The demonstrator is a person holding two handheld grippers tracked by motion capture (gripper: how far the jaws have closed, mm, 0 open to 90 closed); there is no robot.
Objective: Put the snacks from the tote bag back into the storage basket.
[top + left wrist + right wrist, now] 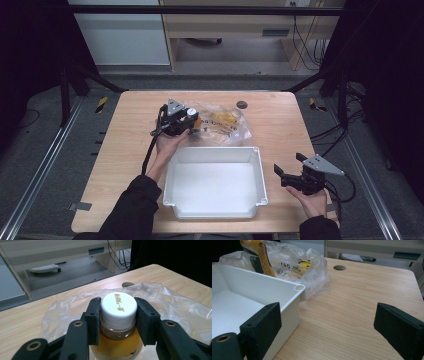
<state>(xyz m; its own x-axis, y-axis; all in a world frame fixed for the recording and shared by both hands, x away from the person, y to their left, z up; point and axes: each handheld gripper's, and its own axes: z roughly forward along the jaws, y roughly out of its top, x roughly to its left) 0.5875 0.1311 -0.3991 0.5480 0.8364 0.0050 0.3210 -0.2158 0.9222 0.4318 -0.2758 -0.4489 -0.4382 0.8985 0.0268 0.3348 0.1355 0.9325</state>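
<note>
The bottle point(118, 322), with a white cap and amber liquid, stands over the plastic bag point(175, 307) at the far part of the table point(280, 125), just behind the white bin point(260, 165). The left gripper point(118, 320) has its pads pressed on both sides of the bottle neck, just under the cap, so it holds the bottle firmly. The right gripper point(325, 327) is near the right side of the bin, above bare table, with its jaws wide apart and nothing between them.
</note>
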